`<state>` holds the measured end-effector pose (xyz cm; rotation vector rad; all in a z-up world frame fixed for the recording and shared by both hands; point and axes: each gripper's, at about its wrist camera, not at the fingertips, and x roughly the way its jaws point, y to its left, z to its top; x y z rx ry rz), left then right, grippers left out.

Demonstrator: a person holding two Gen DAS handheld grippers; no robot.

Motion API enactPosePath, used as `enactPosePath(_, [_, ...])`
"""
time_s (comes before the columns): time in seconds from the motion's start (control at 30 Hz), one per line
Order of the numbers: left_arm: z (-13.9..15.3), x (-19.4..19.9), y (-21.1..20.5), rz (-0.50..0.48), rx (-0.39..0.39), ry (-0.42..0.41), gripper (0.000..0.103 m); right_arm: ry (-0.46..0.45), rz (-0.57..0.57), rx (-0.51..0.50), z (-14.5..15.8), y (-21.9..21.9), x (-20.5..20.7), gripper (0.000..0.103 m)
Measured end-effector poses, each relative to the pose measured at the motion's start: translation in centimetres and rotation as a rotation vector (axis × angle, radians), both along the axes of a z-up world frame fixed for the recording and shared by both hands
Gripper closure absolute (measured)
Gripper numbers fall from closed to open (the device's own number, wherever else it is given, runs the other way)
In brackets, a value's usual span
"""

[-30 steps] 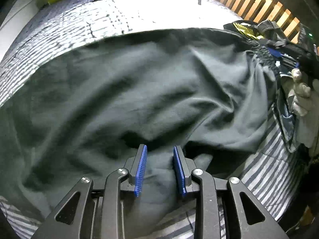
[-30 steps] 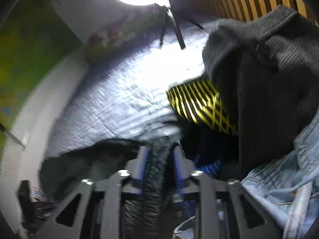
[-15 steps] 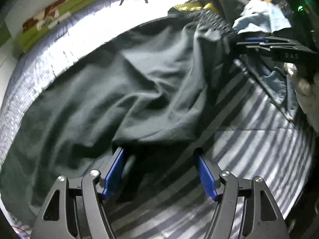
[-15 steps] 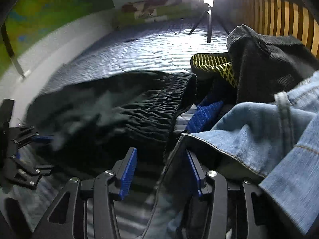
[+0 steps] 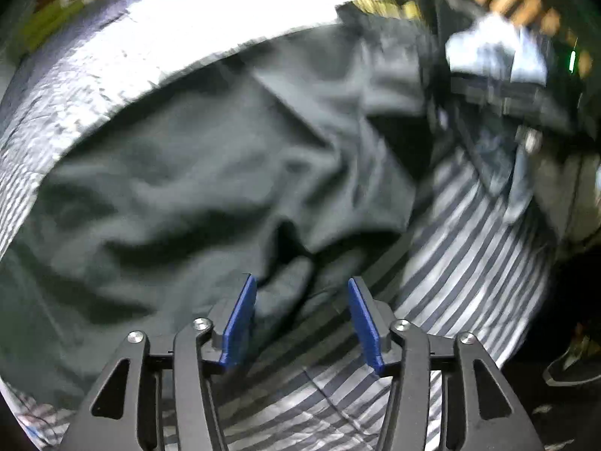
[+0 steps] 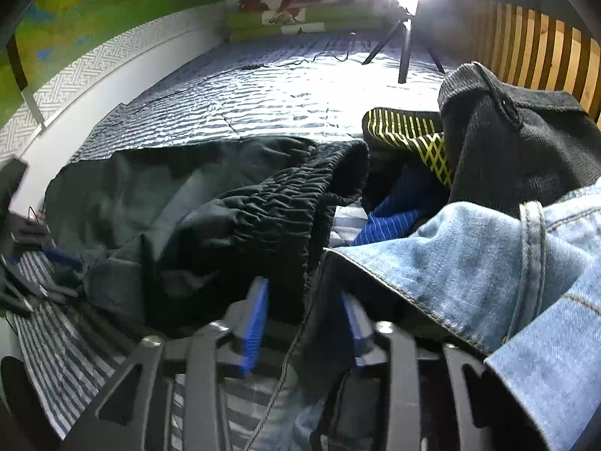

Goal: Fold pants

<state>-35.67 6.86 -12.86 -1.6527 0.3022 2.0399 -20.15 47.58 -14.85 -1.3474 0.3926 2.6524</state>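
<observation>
Dark grey-black pants (image 5: pixel 210 173) lie rumpled across a striped bed sheet (image 5: pixel 458 263). In the right wrist view their gathered elastic waistband (image 6: pixel 285 203) faces me. My left gripper (image 5: pixel 302 300) stands open at the near edge of the cloth, a fold of fabric lying between its blue pads (image 5: pixel 240 319) without being pinched. My right gripper (image 6: pixel 304 314) is open too, its blue pads (image 6: pixel 255 319) either side of the waistband's lower edge and a dangling cord. The left gripper (image 6: pixel 33 274) shows at the far left of the right wrist view.
A heap of other clothes sits at the right: light blue jeans (image 6: pixel 488 263), a black knit garment (image 6: pixel 518 150), a yellow-and-black patterned piece (image 6: pixel 409 131), blue striped cloth (image 6: pixel 390 218). A ring light on a tripod (image 6: pixel 403 7) stands on the bed. A slatted wooden headboard (image 6: pixel 526 52) is behind.
Both grippers let go of the pants a second ago and opened wide. The left gripper has since narrowed and shifted over a fold at the near edge; the right moved closer to the waistband.
</observation>
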Motion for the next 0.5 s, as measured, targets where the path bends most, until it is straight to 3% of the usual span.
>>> enactPosePath(0.17, [4.5,-6.1,-0.1,0.113,0.095,0.147,0.028,0.103,-0.078,-0.178,0.9,2.3,0.9,0.064])
enactPosePath(0.23, [4.5,-10.7,2.7,0.103,0.065,0.222,0.02,0.097,-0.092,-0.157,0.7,2.2,0.5,0.064])
enactPosePath(0.3, [2.8,-14.4,5.4,0.086,0.067,0.248,0.02,0.082,-0.107,-0.127,0.1,2.0,0.0,0.064])
enactPosePath(0.47, [-3.5,-18.5,10.6,-0.017,-0.046,0.211,0.021,0.087,-0.09,-0.165,-0.4,2.5,-0.2,0.063])
enactPosePath(0.5, [-4.7,-18.7,11.0,-0.041,-0.066,0.197,0.037,0.087,-0.083,-0.168,-0.4,2.6,-0.2,0.063])
